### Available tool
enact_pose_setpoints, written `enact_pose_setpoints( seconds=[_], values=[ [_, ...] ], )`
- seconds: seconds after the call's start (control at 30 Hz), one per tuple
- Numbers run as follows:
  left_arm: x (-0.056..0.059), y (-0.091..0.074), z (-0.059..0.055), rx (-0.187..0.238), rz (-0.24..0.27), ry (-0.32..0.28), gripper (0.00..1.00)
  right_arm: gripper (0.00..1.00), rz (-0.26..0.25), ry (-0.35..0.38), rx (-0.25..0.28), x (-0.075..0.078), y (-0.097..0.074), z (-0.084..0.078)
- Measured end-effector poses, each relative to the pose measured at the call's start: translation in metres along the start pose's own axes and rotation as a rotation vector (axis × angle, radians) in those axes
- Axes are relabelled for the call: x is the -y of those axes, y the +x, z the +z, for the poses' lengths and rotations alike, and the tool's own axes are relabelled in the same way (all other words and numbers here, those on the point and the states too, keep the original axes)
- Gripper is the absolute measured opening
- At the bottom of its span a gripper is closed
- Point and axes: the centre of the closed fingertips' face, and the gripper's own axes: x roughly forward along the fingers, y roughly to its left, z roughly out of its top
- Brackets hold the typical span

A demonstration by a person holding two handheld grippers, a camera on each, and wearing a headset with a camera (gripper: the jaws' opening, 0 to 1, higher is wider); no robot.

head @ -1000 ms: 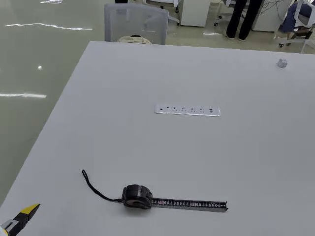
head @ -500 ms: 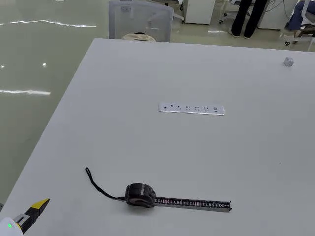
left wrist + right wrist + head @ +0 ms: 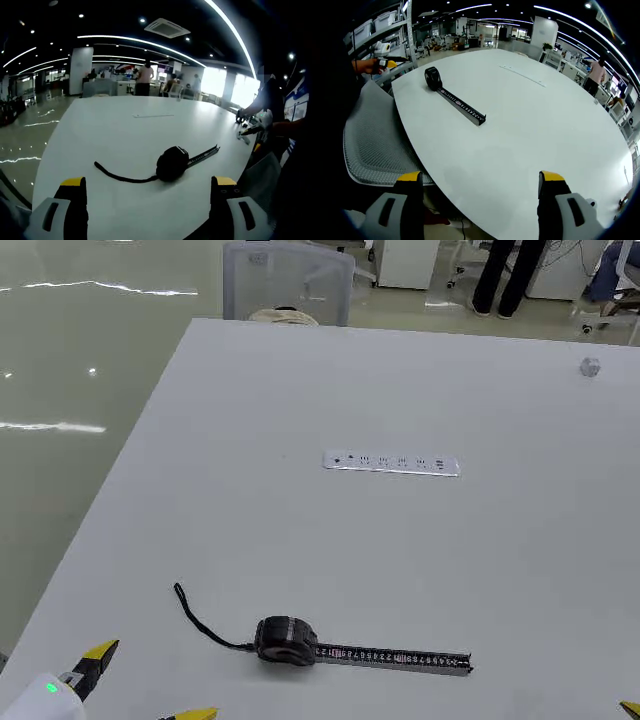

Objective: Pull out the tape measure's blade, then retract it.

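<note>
The left tool [image 3: 148,682] has come in at the near left, the right tool [image 3: 480,176] at the near right, both jaws wide and empty. The tape measure [image 3: 282,641] lies untouched on the worktop [image 3: 400,540] between them, blade [image 3: 395,658] already out; retraction seems next

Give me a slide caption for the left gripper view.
Open left gripper faces a black tape measure, blade partly extended, on the white table.
</note>
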Motion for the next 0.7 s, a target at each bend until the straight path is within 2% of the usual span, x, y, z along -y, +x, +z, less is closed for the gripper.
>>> enact_pose_setpoints(
  seconds=[0.13,0.2,0.3,0.37,0.47,0.7],
  values=[
    [0.012,0.006,0.004,-0.002,-0.018,0.012,1.00,0.98,0.037,-0.057,-0.031,0.002,0.004,0.009],
    [0.014,0.010,0.003,-0.014,-0.011,0.003,1.00,0.98,0.054,-0.084,-0.046,0.004,0.006,0.014],
    [0.019,0.014,0.006,-0.003,-0.011,0.000,1.00,0.97,0.090,-0.131,-0.066,0.004,0.008,0.024],
    [0.016,0.015,0.011,0.018,0.038,0.046,1.00,0.97,0.114,-0.152,-0.079,0.004,0.009,0.031],
    [0.019,0.018,0.016,0.036,0.050,0.045,1.00,0.97,0.126,-0.201,-0.104,0.009,0.012,0.038],
    [0.037,0.030,0.020,0.042,0.024,0.068,1.00,0.94,0.167,-0.270,-0.132,0.012,0.019,0.059]
  ],
)
